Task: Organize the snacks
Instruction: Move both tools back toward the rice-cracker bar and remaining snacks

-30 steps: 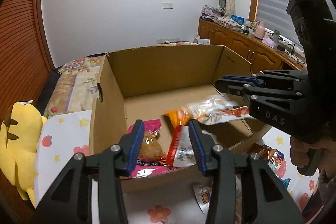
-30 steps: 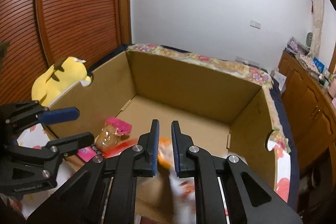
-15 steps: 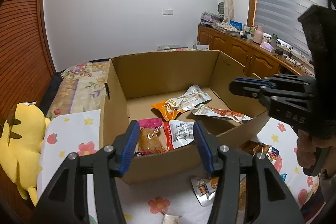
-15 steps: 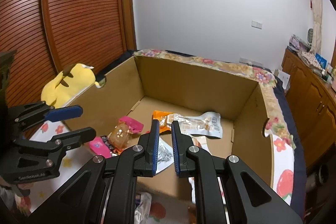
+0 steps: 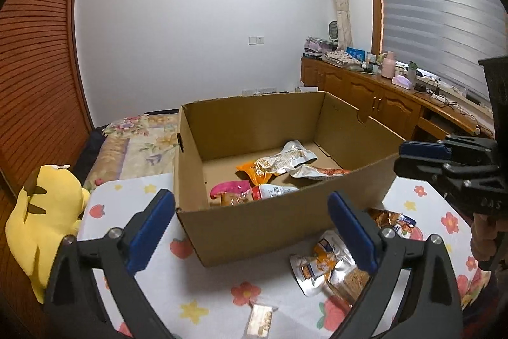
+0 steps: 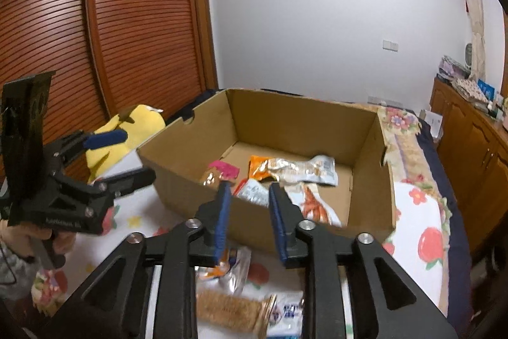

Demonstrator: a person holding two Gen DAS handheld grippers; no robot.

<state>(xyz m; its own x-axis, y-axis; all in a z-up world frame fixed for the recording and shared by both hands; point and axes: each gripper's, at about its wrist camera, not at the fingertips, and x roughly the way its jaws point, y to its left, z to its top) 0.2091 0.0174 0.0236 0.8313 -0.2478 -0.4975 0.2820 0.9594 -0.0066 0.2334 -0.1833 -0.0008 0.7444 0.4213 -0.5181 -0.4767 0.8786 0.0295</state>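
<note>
An open cardboard box [image 5: 273,224] [image 6: 317,119] stands on a flower-print table. Inside lie several snack packets: a pink one [image 5: 230,188] [image 6: 223,169], an orange and silver one [image 5: 276,161] [image 6: 295,169], and a red and white one [image 5: 320,171] [image 6: 312,202]. More packets [image 5: 330,266] [image 6: 231,307] lie on the table in front of the box. My left gripper [image 5: 250,227] is wide open and empty, in front of the box. My right gripper [image 6: 249,212] is open and empty, at the box's near wall; it also shows in the left wrist view [image 5: 422,159].
A yellow plush toy [image 5: 41,218] [image 6: 127,132] sits at the table's left. A small wrapped snack [image 5: 260,320] lies near the table's front. A bed with a floral cover [image 5: 136,145] lies behind the box. Wooden cabinets [image 5: 381,104] line the right wall.
Both grippers have pulled back and up from the box. The right gripper released its packet into the box and opened; the left gripper opened wider.
</note>
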